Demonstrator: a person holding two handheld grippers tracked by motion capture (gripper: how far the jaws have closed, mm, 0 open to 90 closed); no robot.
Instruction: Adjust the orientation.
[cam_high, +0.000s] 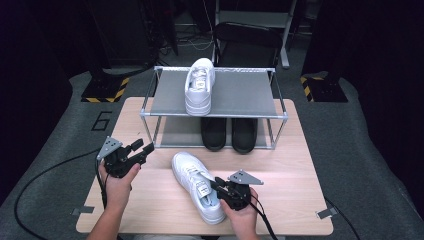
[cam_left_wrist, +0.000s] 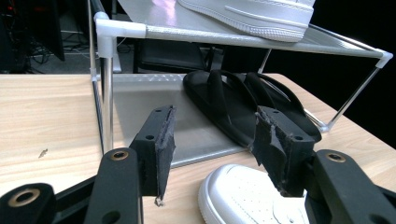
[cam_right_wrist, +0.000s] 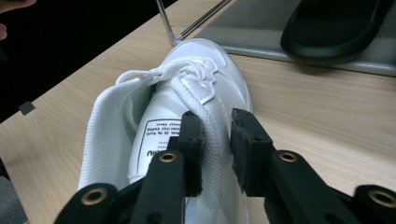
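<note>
So the right gripper (cam_right_wrist: 215, 154) has its jaws pinched onto the collar edge of the white leather low-top sneaker (cam_high: 197, 186), one jaw inside the shoe opening against the tongue, the other outside. That shoe lies flat on the light wooden table (cam_high: 290, 175), toe pointing away from that claw toward the silver metal two-tier shoe rack (cam_high: 235, 92). The left gripper (cam_left_wrist: 212, 149) hangs with jaws apart and nothing between them; the sneaker's toe sits just below and ahead of it. Further ahead, a pair of black rubber slides (cam_left_wrist: 243, 105) rests on the rack's bottom shelf, and a second white sneaker (cam_high: 200, 85) on top.
</note>
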